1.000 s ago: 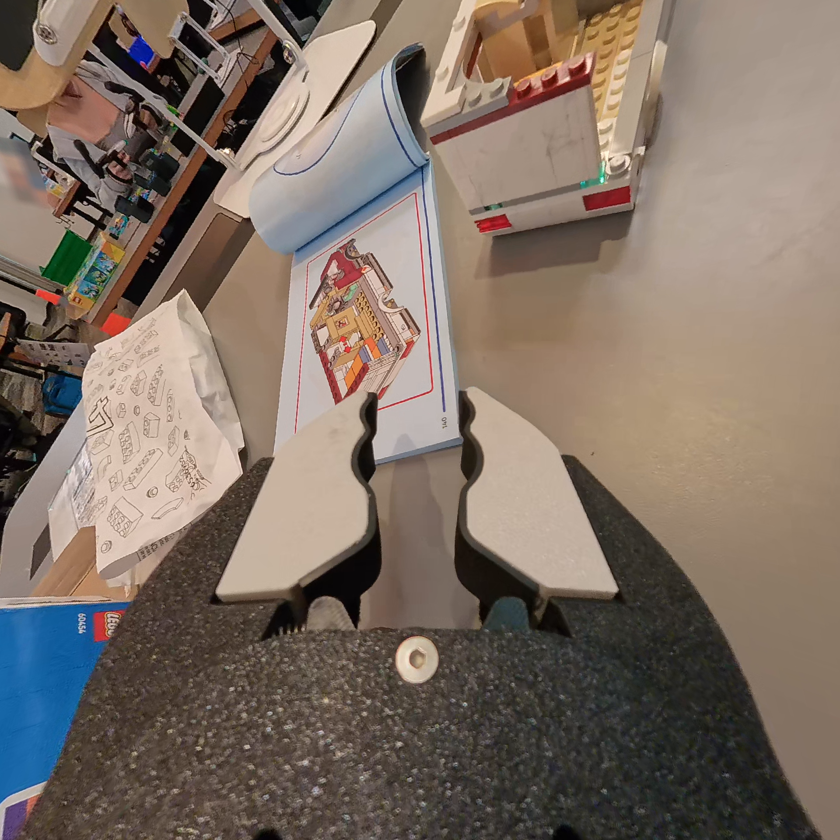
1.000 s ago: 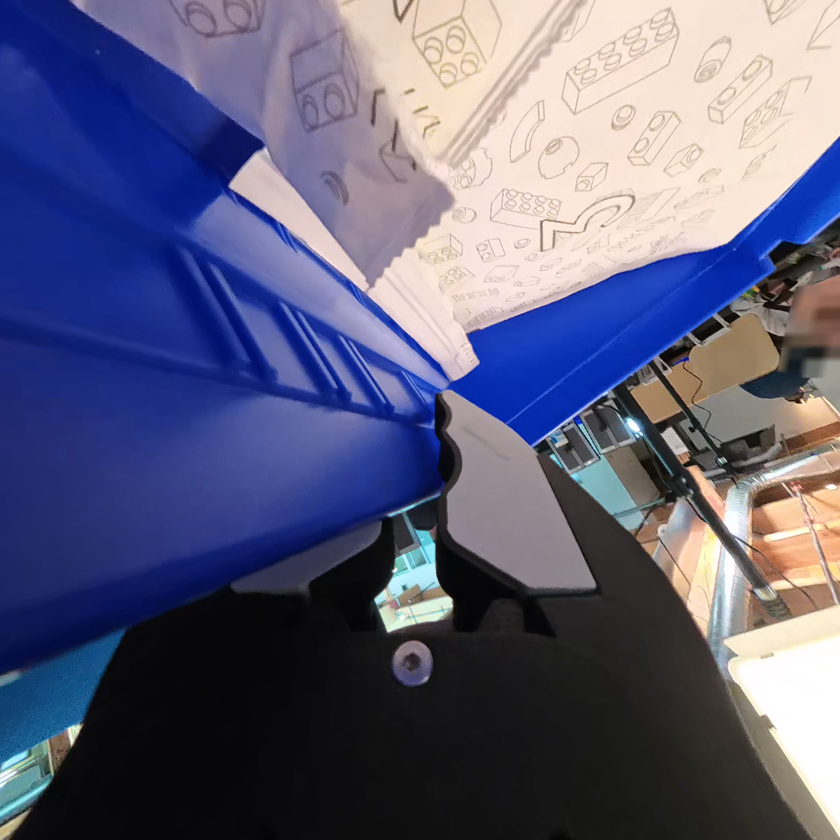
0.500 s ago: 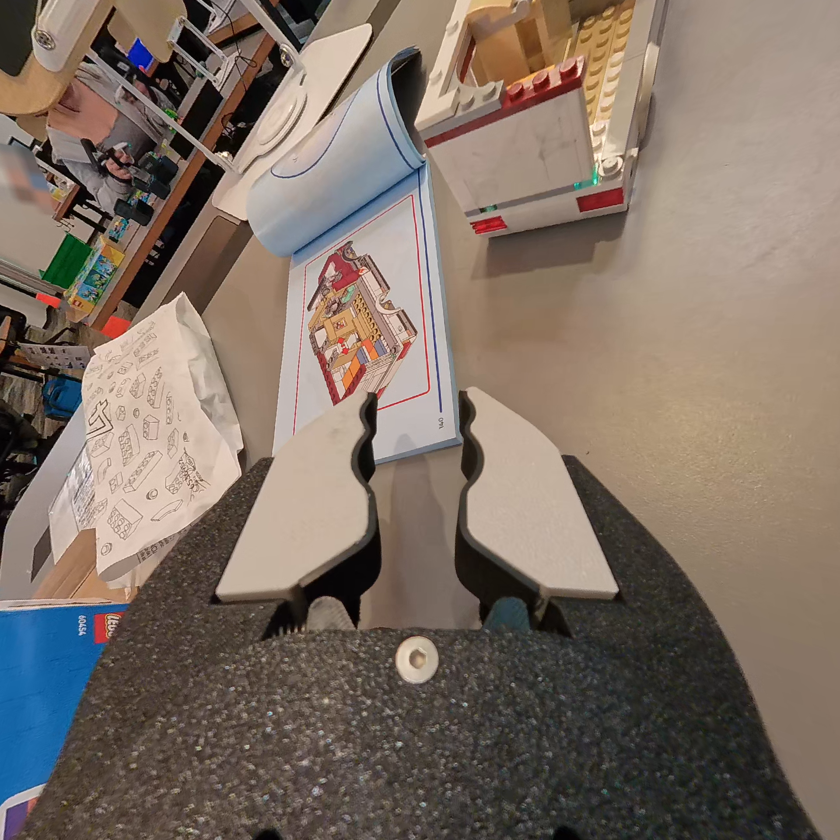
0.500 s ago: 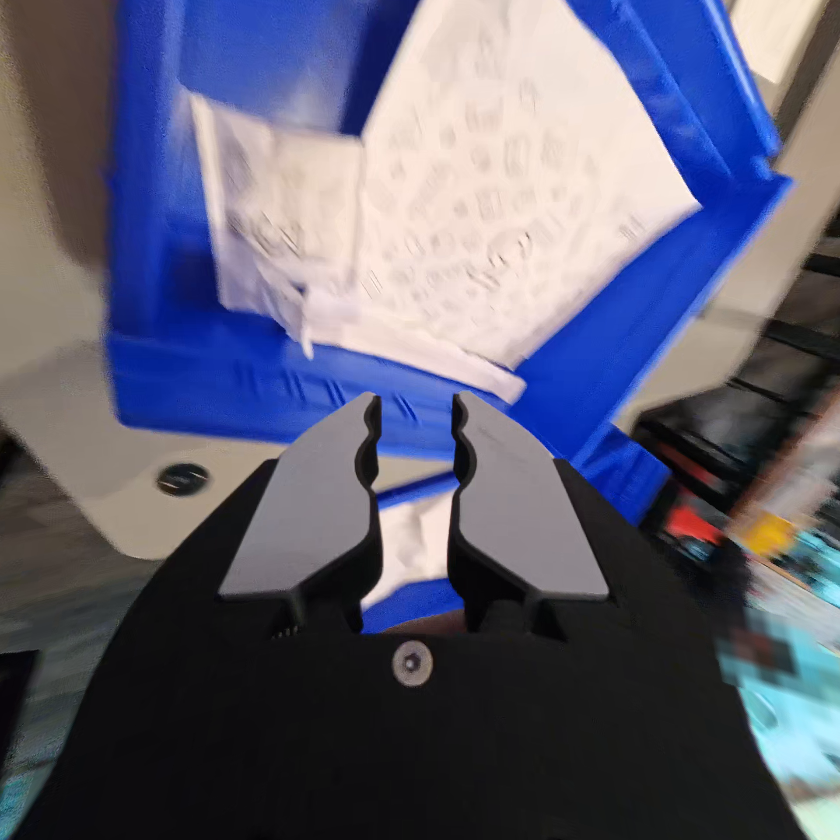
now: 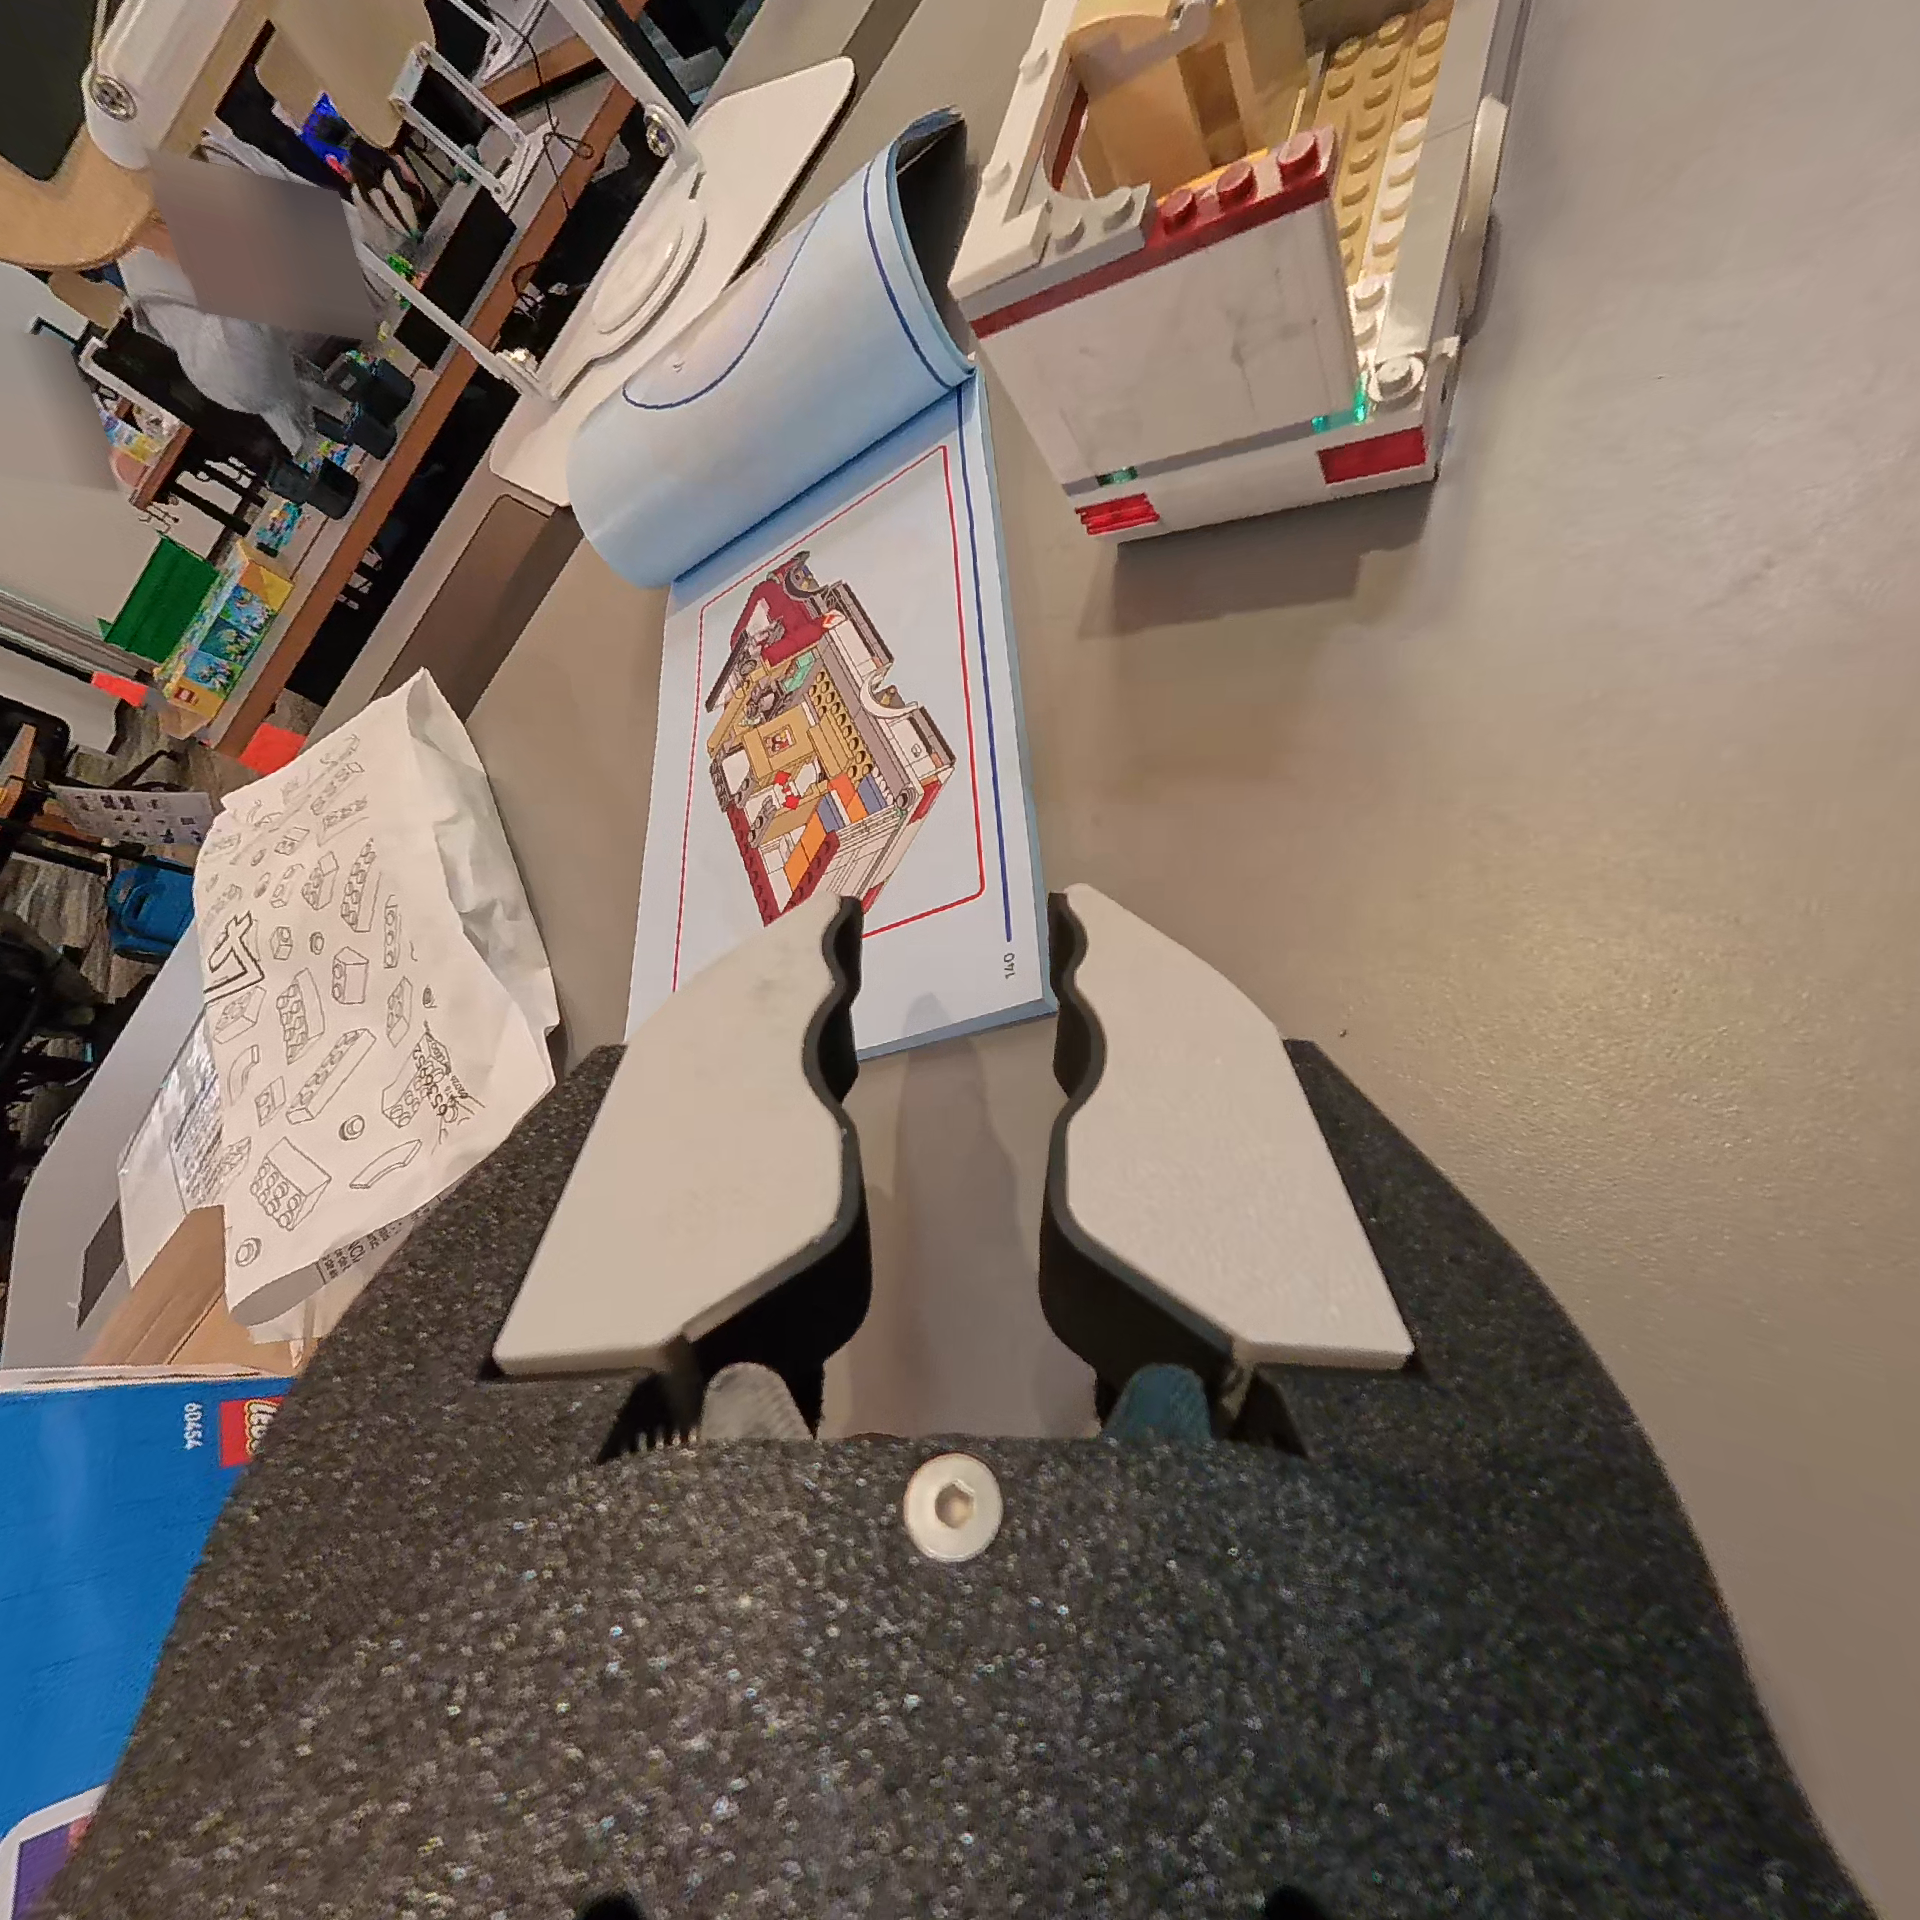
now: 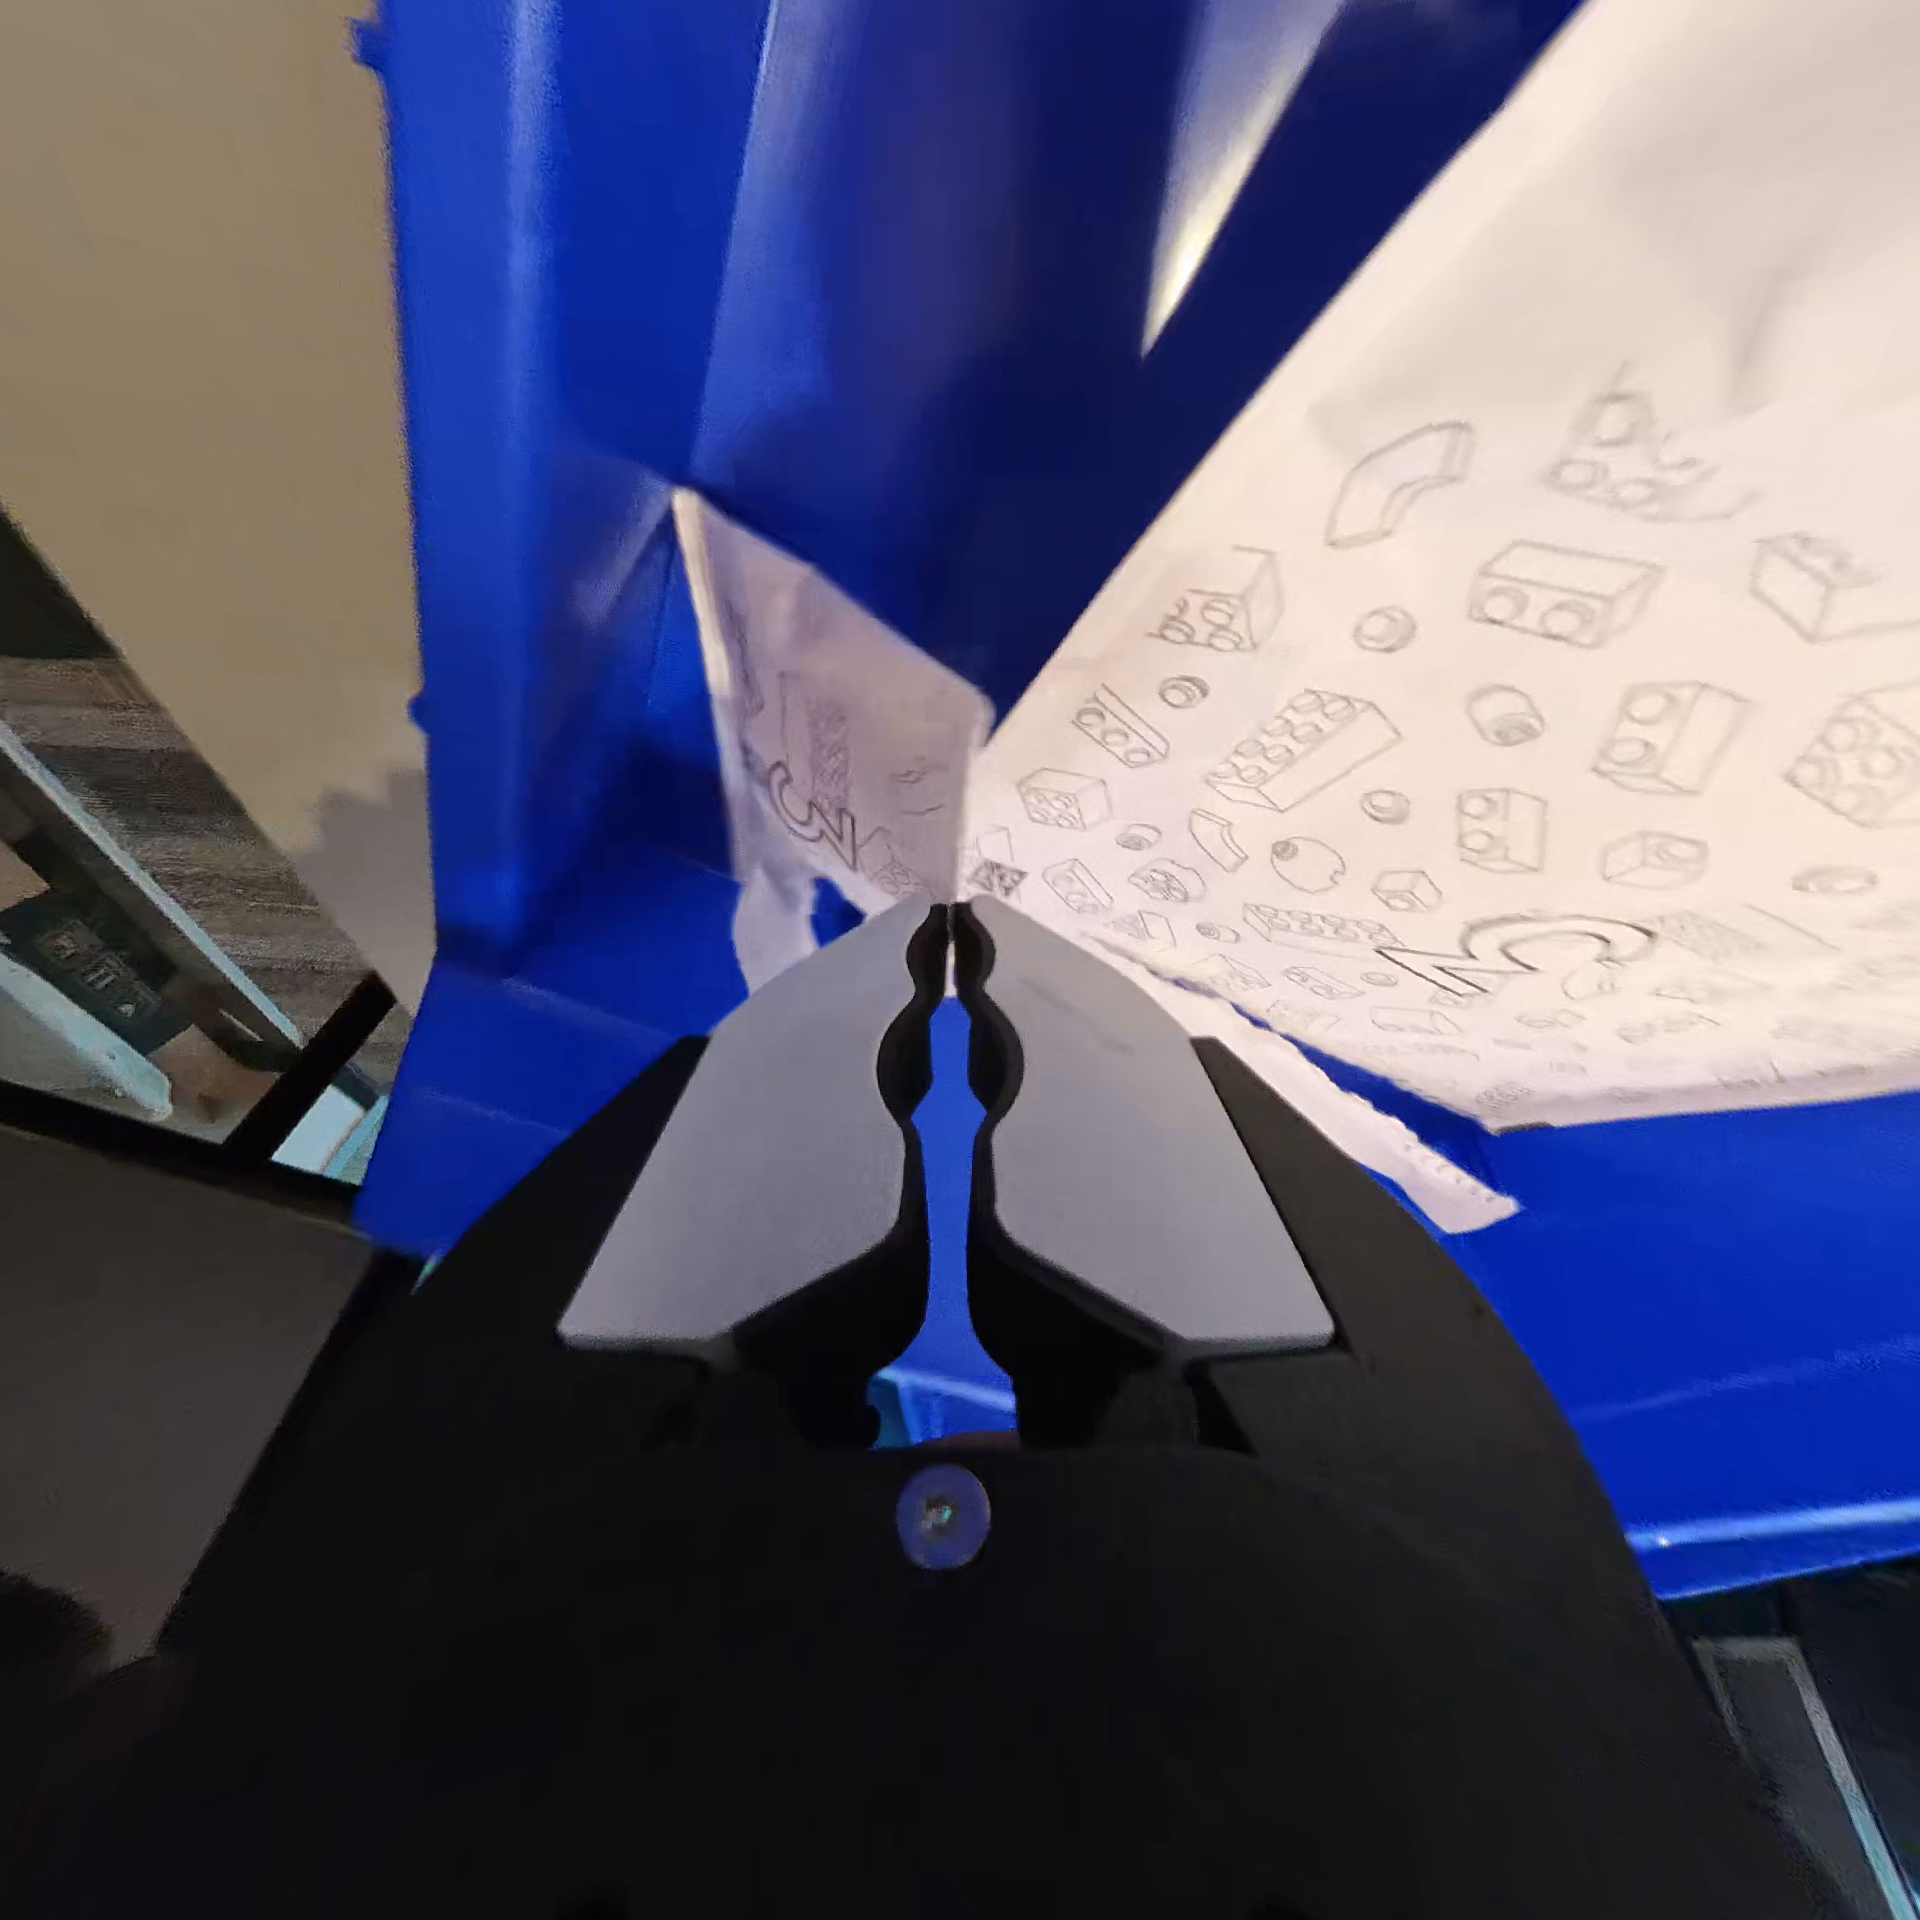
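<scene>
In the right wrist view my right gripper [image 6: 948, 914] is shut, its fingertips pinching a fold of a white paper bag [image 6: 1455, 727] printed with brick outlines. The bag lies inside a blue plastic bin [image 6: 582, 520]. In the left wrist view my left gripper [image 5: 951, 914] is open and empty. It hovers over the grey table [image 5: 1507, 935] at the near edge of an open instruction booklet [image 5: 831, 748]. A partly built white, red and tan brick model [image 5: 1226, 312] stands beyond the booklet.
Another printed white paper bag [image 5: 343, 997] lies left of the booklet, and a blue cardboard box [image 5: 104, 1538] is at the lower left. A white lamp base [image 5: 665, 260] stands at the table's far edge. Desks and a person are in the background. Tip to tip, the grippers are about 50 cm apart.
My right gripper swung away from under the bin, came in over its front edge and closed its open jaws on the paper bag's fold. My left gripper has barely moved and stays open.
</scene>
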The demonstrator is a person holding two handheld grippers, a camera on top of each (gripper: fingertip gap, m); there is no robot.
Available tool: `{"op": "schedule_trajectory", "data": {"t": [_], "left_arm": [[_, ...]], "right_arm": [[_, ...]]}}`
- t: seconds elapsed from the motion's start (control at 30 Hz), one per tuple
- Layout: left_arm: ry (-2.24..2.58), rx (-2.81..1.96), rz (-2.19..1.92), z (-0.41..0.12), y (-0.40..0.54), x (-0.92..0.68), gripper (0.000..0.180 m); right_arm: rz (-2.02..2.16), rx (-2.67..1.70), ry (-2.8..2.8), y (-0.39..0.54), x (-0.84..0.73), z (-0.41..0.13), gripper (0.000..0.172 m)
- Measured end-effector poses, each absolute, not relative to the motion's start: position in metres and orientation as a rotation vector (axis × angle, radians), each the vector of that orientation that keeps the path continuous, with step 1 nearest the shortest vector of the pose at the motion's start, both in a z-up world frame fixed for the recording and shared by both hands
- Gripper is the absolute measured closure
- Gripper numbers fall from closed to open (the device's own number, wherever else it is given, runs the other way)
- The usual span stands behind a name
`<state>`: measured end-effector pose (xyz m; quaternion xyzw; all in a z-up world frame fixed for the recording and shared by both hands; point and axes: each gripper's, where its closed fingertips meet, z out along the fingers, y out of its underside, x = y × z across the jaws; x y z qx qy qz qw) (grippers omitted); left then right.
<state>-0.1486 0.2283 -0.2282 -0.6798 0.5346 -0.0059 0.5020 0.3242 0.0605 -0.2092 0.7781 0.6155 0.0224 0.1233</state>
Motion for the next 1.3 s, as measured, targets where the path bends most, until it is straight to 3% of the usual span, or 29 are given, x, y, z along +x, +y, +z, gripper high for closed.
{"op": "schedule_trajectory", "data": {"t": [0.37, 0.47, 0.63, 0.77, 0.9, 1.03, 1.13, 1.3], "left_arm": [[1.287, -1.653, -0.020, -0.229, 0.229, -0.149, 0.146], [1.285, -1.655, -0.022, -0.228, 0.229, -0.149, 0.146], [1.284, -1.655, -0.027, -0.228, 0.229, -0.150, 0.146], [1.281, -1.654, -0.036, -0.228, 0.229, -0.150, 0.146], [1.292, -1.660, -0.034, -0.229, 0.228, -0.150, 0.146], [1.298, -1.658, -0.024, -0.229, 0.227, -0.149, 0.146], [1.298, -1.662, -0.022, -0.230, 0.226, -0.149, 0.146], [1.301, -1.655, -0.022, -0.229, 0.226, -0.147, 0.146]], "right_arm": [[0.059, 2.614, 2.083, 0.235, 0.255, -0.087, 0.171], [0.005, 2.628, 2.060, 0.285, 0.233, -0.105, 0.171], [0.271, 2.679, 1.845, 0.370, 0.245, -0.182, 0.170], [0.594, 2.755, 1.740, 0.401, 0.274, -0.194, 0.133], [0.702, 2.903, 1.738, 0.378, 0.292, -0.147, 0.127], [0.693, 2.955, 1.683, 0.295, 0.317, -0.114, 0.126], [0.643, 2.946, 1.631, 0.215, 0.326, -0.124, 0.123], [0.538, 2.960, 1.560, 0.114, 0.303, -0.185, 0.111]]}}
